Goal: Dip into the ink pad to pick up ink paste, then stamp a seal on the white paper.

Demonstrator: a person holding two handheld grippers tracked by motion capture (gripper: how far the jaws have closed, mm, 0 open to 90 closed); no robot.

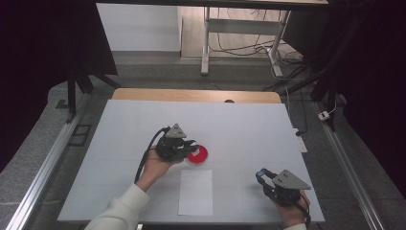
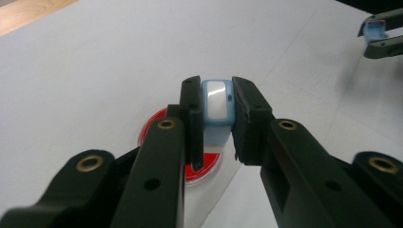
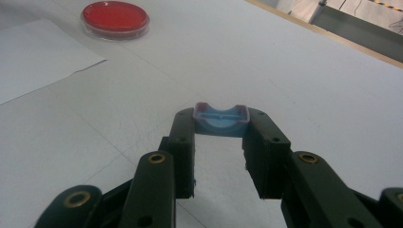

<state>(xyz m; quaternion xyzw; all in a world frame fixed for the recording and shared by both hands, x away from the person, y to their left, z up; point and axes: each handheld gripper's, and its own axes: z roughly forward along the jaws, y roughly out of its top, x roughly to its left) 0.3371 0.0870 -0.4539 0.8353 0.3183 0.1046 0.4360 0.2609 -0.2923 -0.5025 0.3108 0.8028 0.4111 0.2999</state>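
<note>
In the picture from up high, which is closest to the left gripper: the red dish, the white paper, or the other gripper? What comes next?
From the left gripper:
1. The red dish, right under its jaws.
2. The white paper, nearer the person, just past the dish.
3. The right gripper, far off by the table's right edge.

I see a white sheet of paper (image 1: pixel 196 191) lying flat on the desk (image 1: pixel 249 124) between the two tongs, nearer the desk's front edge (portrait-wise). Beyond the desk's far edge stands a metal-legged table frame (image 1: pixel 207 43) with loose cables (image 1: pixel 239 48) on the floor.
</note>
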